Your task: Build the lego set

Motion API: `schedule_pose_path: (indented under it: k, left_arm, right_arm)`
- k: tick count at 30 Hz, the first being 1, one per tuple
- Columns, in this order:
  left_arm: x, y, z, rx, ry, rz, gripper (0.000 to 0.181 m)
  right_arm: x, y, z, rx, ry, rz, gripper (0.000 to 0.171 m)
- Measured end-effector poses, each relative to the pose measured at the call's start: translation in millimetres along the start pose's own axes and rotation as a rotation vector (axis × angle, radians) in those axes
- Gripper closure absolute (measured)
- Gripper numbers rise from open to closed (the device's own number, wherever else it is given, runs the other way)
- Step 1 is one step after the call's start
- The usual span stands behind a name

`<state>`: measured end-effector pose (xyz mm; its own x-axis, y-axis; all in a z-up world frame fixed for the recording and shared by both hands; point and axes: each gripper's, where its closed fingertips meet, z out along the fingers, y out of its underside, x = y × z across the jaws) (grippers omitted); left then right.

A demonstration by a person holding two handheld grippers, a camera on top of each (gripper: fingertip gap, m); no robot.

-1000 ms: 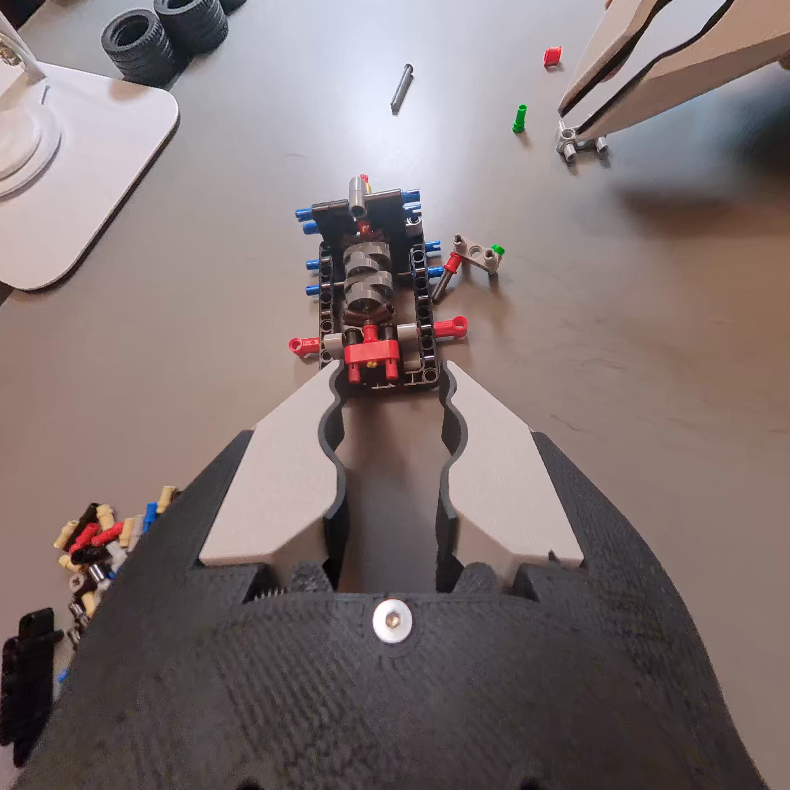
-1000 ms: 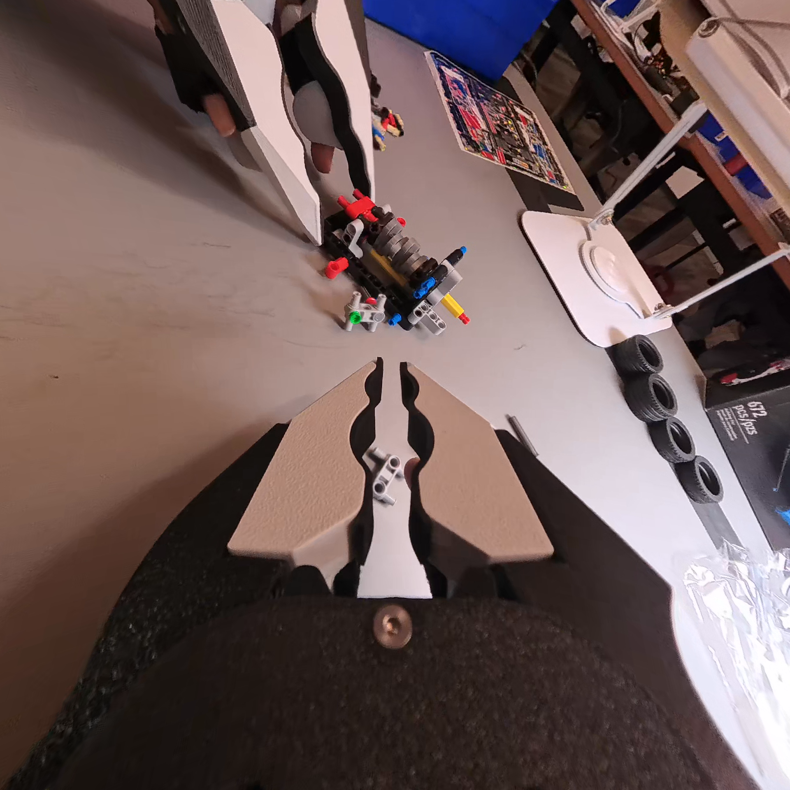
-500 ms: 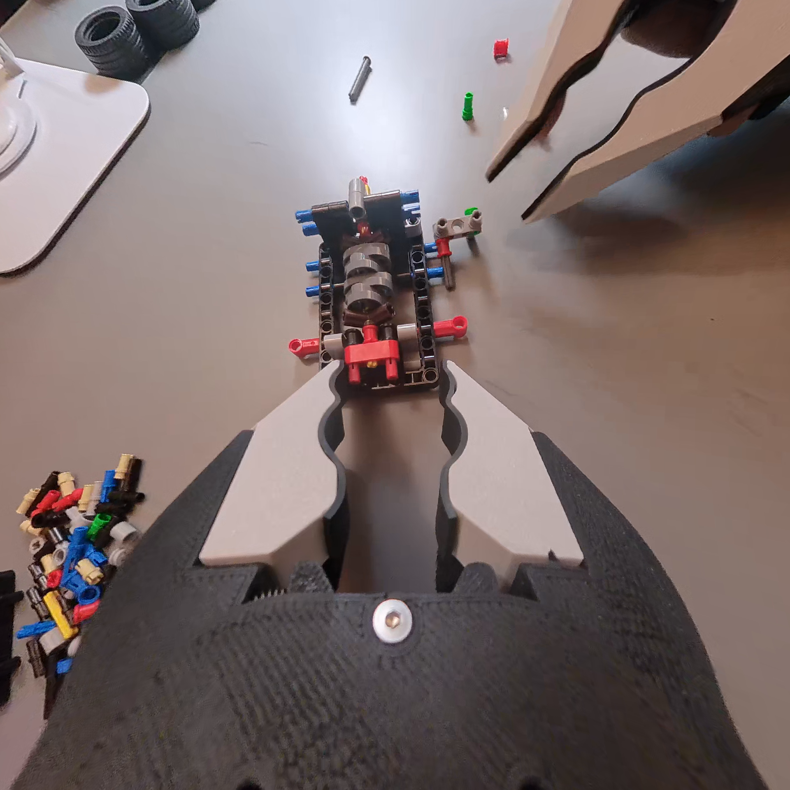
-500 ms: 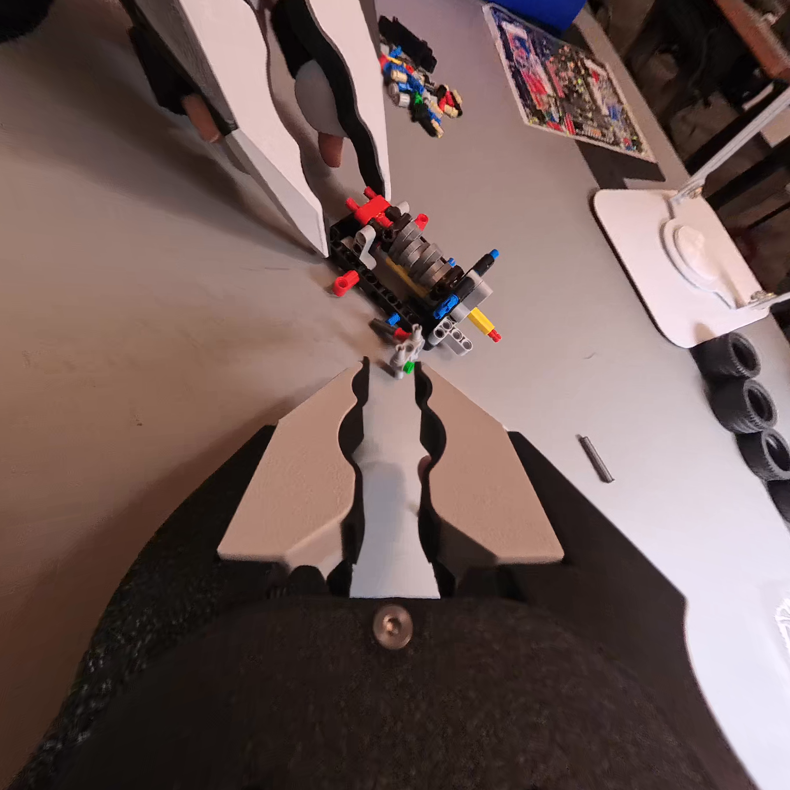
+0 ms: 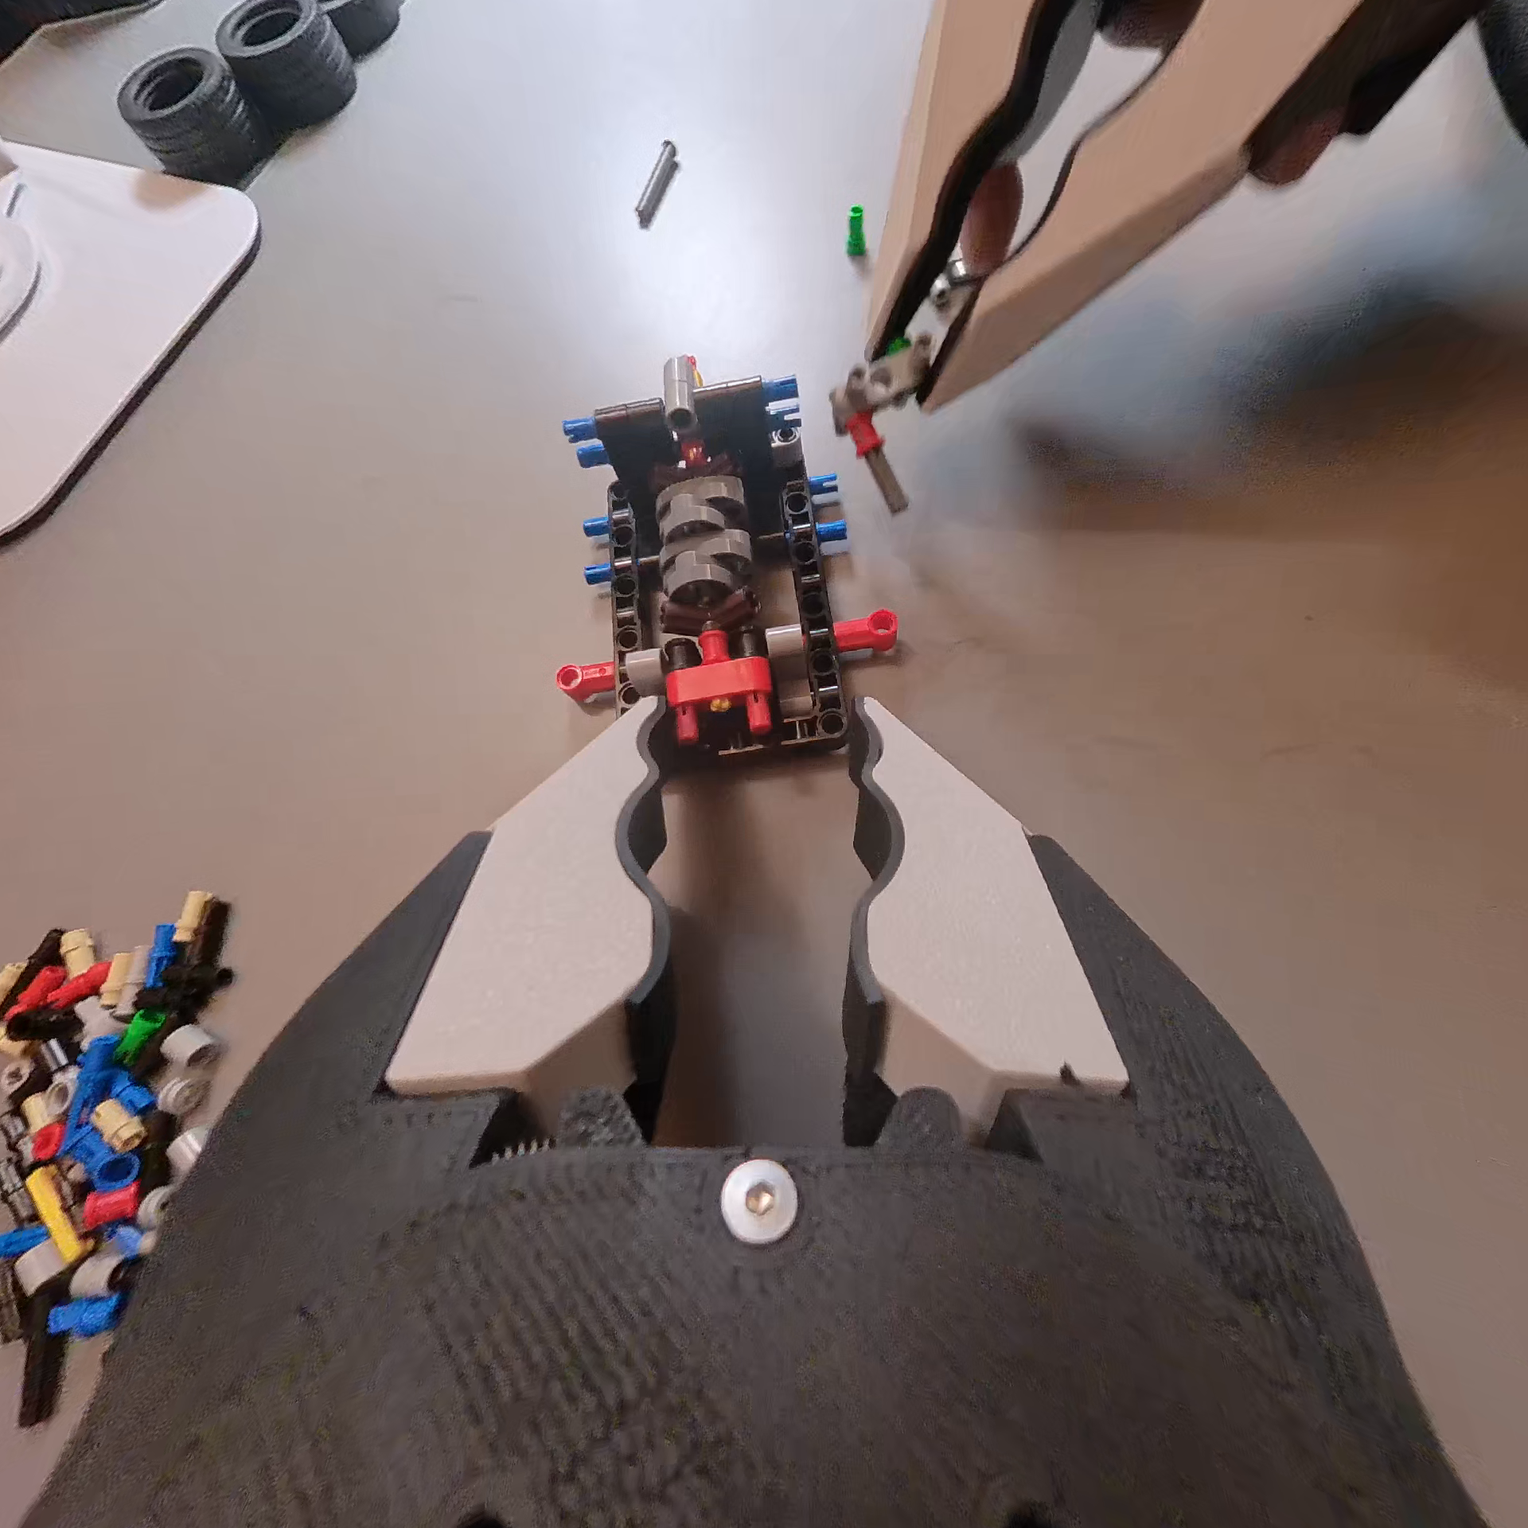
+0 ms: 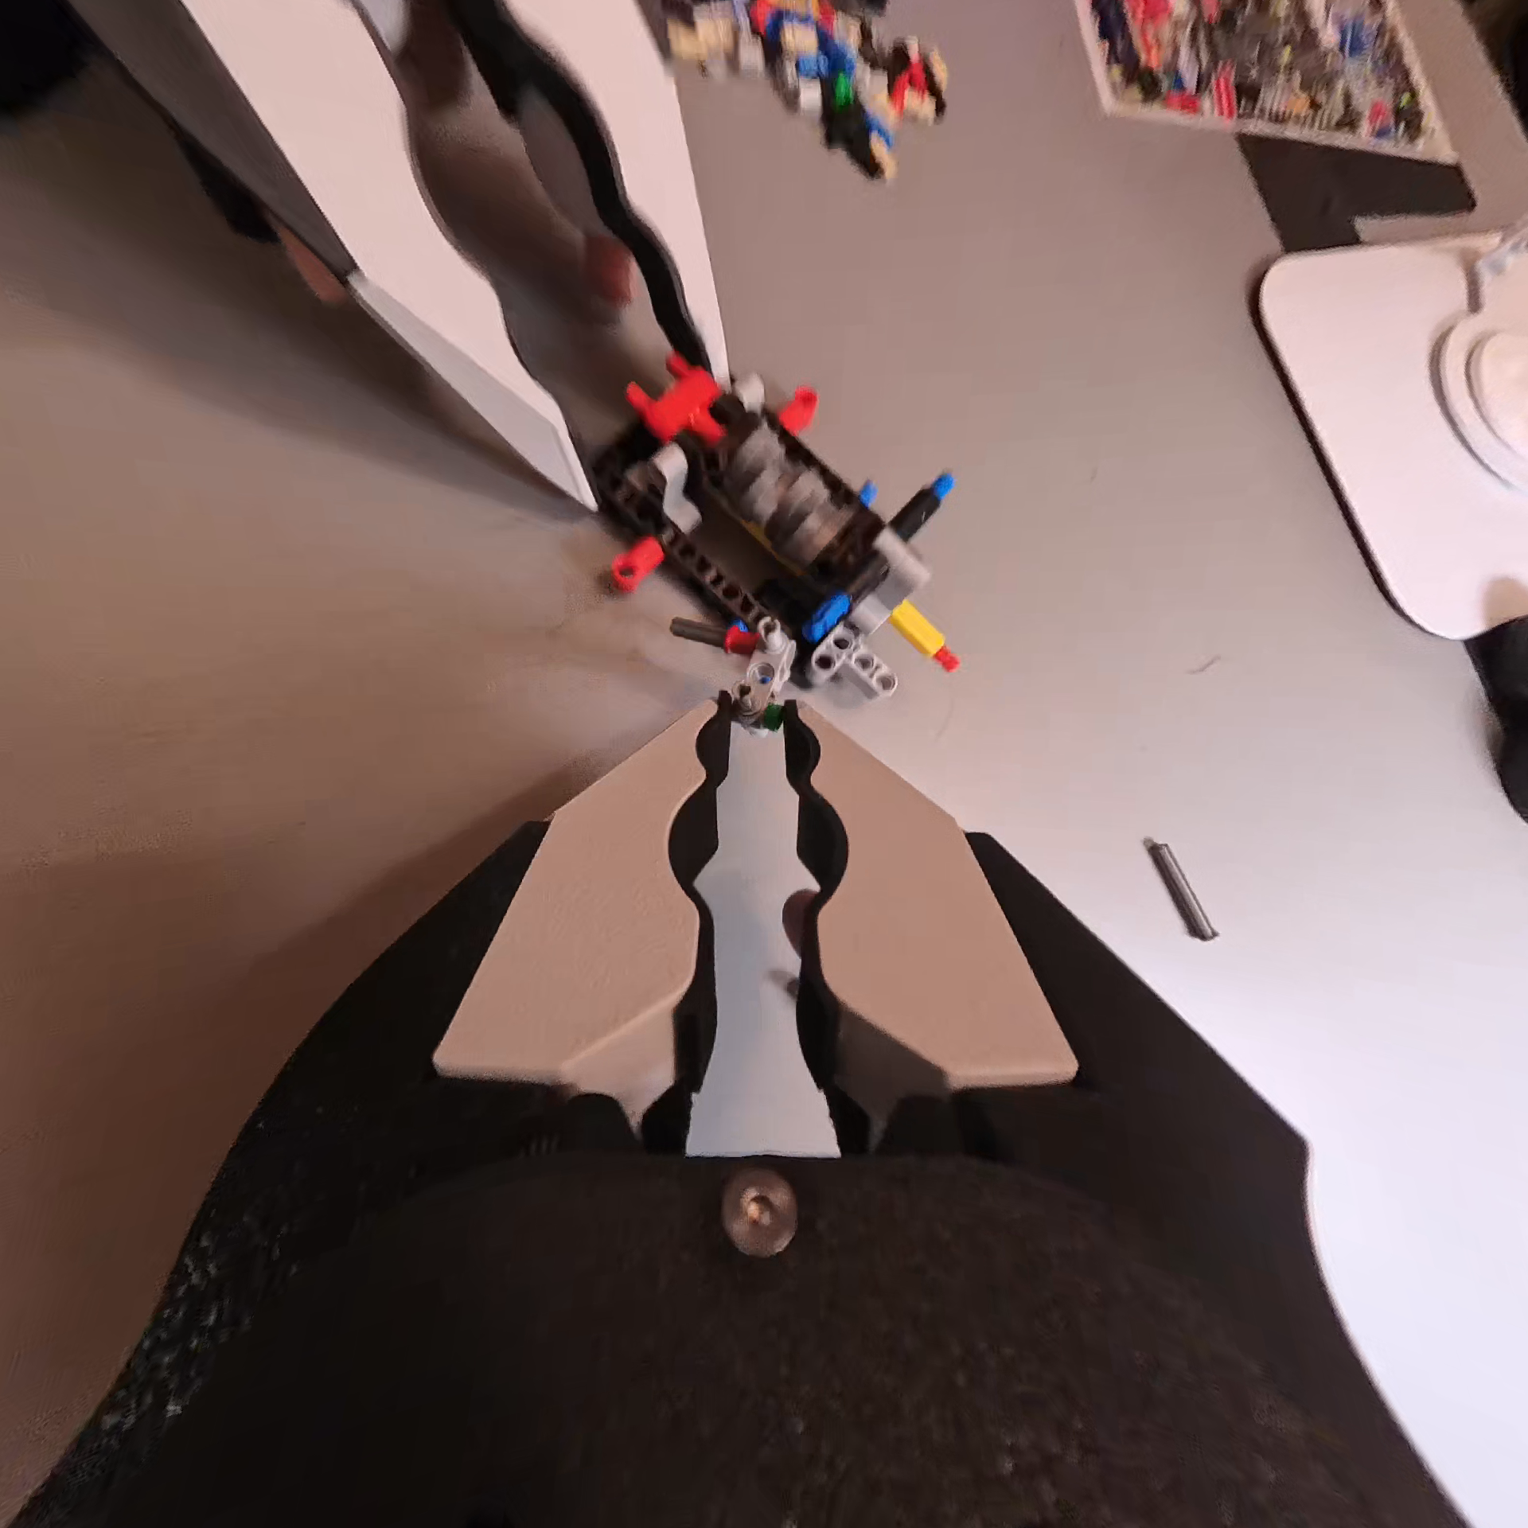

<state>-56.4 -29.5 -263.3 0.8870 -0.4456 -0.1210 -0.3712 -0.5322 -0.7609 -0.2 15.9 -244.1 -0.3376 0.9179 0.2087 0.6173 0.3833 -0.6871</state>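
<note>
Gripped at the tips of the right gripper (image 6: 751, 713) is a small grey connector piece (image 6: 762, 674) with a green pin and a red-collared dark axle, carried just beside the far right corner of the frame assembly (image 5: 723, 562). That black frame is clamped at its near end between the fingers of the left gripper (image 5: 752, 728), directly ahead of its tips, resting on the table (image 5: 413, 413). Grey gear-like discs are seen along the frame's middle, blue pins along both sides, a red cross-block at the near end and red pins projecting sideways. A slip is judged likely, since only a narrow edge of the small piece is pinched; a slight twist could let it rotate or drop. The dangling axle could catch on the blue pins and be pushed out of its hole. If pressed off-line, the frame could skid within the left grip. Loose parts (image 5: 91, 1100) lie to the left gripper's near left, tyres (image 5: 240, 83) far left.
</note>
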Motion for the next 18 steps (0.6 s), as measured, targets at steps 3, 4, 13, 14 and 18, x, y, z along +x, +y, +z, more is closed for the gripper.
schedule_pose_path:
  k: [3,4,13,14,18]
  left_arm:
    - [10,-3,2,0.013,0.036,0.028,0.14]
    - [15,-4,2,0.018,0.051,0.041,0.14]
    - [56,-12,-11,0.1,0.285,0.164,0.129]
    - [56,-15,-16,0.126,0.329,0.122,0.128]
    - [35,-40,-40,0.293,0.402,-0.098,0.141]
  right_arm:
    - [-3,-29,-30,0.181,-0.064,0.017,0.161]
    - [-2,-39,-39,0.241,-0.067,0.018,0.162]
    - [22,-69,-54,0.405,0.016,0.013,0.161]
    - [23,-69,-53,0.408,0.016,0.005,0.161]
    - [21,-70,-43,0.418,0.007,-0.06,0.161]
